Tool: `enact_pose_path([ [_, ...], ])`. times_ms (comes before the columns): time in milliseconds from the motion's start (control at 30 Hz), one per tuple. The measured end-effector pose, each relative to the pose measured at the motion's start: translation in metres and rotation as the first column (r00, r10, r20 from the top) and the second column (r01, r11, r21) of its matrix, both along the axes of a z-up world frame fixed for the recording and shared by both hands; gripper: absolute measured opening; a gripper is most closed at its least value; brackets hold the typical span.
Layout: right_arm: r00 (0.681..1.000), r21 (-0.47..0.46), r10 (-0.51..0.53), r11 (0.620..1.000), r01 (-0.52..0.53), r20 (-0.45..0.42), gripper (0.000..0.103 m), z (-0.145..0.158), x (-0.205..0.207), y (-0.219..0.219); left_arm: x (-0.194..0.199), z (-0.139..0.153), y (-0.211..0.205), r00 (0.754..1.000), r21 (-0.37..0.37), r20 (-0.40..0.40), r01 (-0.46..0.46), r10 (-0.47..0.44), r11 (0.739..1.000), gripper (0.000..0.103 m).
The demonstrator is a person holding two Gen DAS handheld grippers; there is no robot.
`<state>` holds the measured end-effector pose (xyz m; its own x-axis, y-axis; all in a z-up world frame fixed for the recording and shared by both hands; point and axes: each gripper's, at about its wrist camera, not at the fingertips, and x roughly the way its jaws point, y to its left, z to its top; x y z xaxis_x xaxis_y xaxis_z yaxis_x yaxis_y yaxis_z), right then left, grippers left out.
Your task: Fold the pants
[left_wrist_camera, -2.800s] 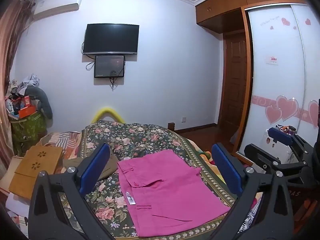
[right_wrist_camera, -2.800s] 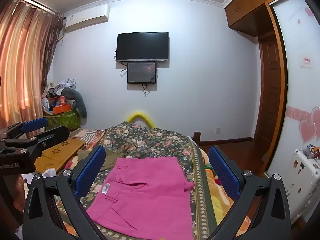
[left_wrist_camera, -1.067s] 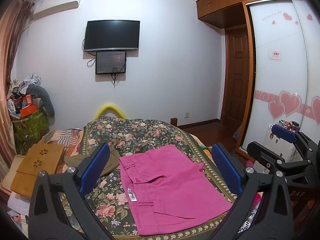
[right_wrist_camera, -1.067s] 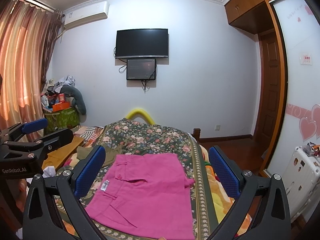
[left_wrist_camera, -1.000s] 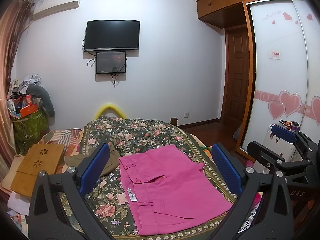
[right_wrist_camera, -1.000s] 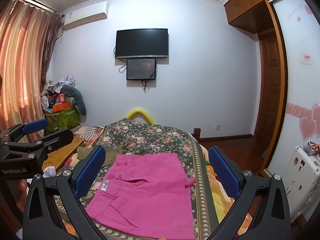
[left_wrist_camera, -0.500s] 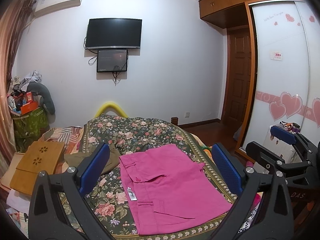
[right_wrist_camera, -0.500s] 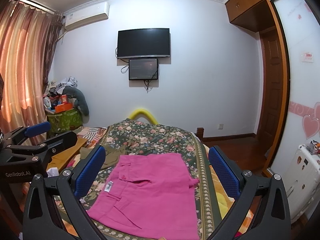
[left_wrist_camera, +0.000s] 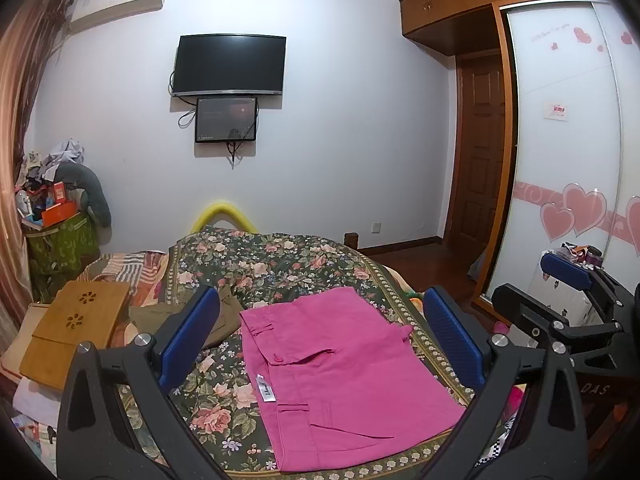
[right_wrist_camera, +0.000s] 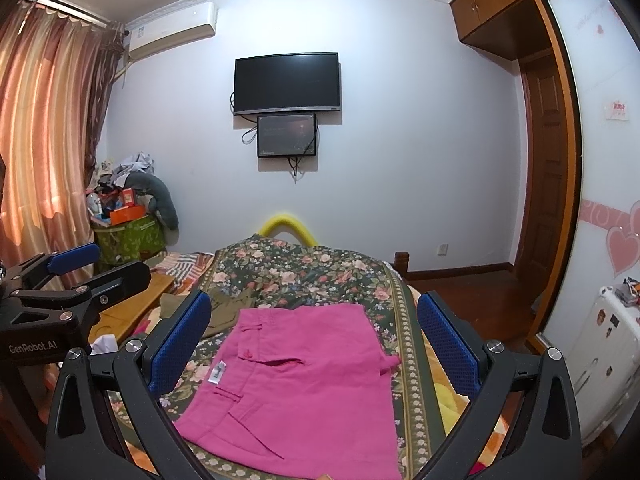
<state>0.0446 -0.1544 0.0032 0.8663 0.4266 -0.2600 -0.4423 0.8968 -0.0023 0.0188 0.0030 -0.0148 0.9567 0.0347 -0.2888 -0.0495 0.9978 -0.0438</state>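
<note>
Pink pants point(left_wrist_camera: 340, 376) lie folded flat on a dark floral bedspread point(left_wrist_camera: 260, 264), waistband toward the far side, a white tag near the left edge. They also show in the right wrist view point(right_wrist_camera: 300, 384). My left gripper point(left_wrist_camera: 320, 336) is open and empty, held above the near end of the bed. My right gripper point(right_wrist_camera: 312, 336) is open and empty, also above the pants. Each gripper shows at the edge of the other's view: the right one point(left_wrist_camera: 568, 304) and the left one point(right_wrist_camera: 72, 280).
An olive garment point(left_wrist_camera: 216, 316) lies left of the pants. A wooden lap tray point(left_wrist_camera: 76, 332) sits at the bed's left. A green hamper point(left_wrist_camera: 60, 248) piled with clutter stands by the curtain. A wardrobe point(left_wrist_camera: 580, 160) and door point(left_wrist_camera: 476, 168) are at right.
Both grippers have lifted and tilted slightly, so the pants sit a little lower and farther in view. The pants have not moved. Both grippers stay open.
</note>
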Motion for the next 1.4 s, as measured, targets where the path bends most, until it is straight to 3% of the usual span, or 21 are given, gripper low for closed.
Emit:
enact_pose_path([
  [367,1.000,-0.036,-0.015,0.999,0.014,-0.018,0.102,-0.006,0.017,0.002,0.021,-0.014,0.007,0.998,-0.006,-0.064,-0.004,0.004,1.000,0.103],
  [533,0.996,-0.088,-0.060,0.995,0.054,-0.067,0.102,-0.028,0.044,-0.004,0.053,-0.035,0.022,0.987,-0.016,-0.160,-0.011,0.009,1.000,0.103],
  [667,0.983,-0.121,-0.096,0.990,0.078,-0.154,0.102,-0.052,0.071,-0.012,0.093,-0.065,0.040,0.960,-0.051,-0.281,-0.023,0.008,0.998,0.103],
  [833,0.951,-0.161,-0.116,0.984,0.071,-0.288,0.102,-0.088,0.108,-0.024,0.139,-0.113,0.063,0.900,-0.052,-0.434,-0.052,0.024,0.997,0.102],
  [967,0.924,-0.191,-0.123,0.980,0.056,-0.362,0.102,-0.114,0.128,-0.036,0.167,-0.148,0.072,0.855,-0.034,-0.518,-0.058,0.032,0.998,0.093],
  [1067,0.901,-0.182,-0.112,0.983,0.038,-0.419,0.102,-0.132,0.146,-0.039,0.182,-0.170,0.079,0.818,-0.061,-0.576,-0.046,0.002,0.997,0.084],
  [1100,0.893,-0.174,-0.104,0.984,0.030,-0.437,0.098,-0.136,0.150,-0.040,0.187,-0.176,0.080,0.804,-0.075,-0.595,-0.039,-0.014,0.996,0.081],
  [1167,0.869,-0.148,-0.075,0.989,0.002,-0.489,0.088,-0.149,0.163,-0.040,0.199,-0.193,0.081,0.759,-0.118,-0.648,-0.018,-0.063,0.993,0.061],
  [1233,0.829,-0.122,-0.051,0.992,-0.021,-0.557,0.086,-0.164,0.179,-0.038,0.208,-0.208,0.082,0.714,-0.162,-0.691,-0.003,-0.111,0.987,0.052],
  [1300,0.800,-0.103,-0.021,0.993,-0.052,-0.599,0.073,-0.176,0.191,-0.036,0.217,-0.221,0.080,0.680,-0.182,-0.718,0.018,-0.146,0.983,0.050],
  [1400,0.784,-0.130,-0.012,0.988,-0.088,-0.621,0.067,-0.189,0.205,-0.027,0.224,-0.230,0.079,0.661,-0.178,-0.735,0.030,-0.153,0.984,0.050],
])
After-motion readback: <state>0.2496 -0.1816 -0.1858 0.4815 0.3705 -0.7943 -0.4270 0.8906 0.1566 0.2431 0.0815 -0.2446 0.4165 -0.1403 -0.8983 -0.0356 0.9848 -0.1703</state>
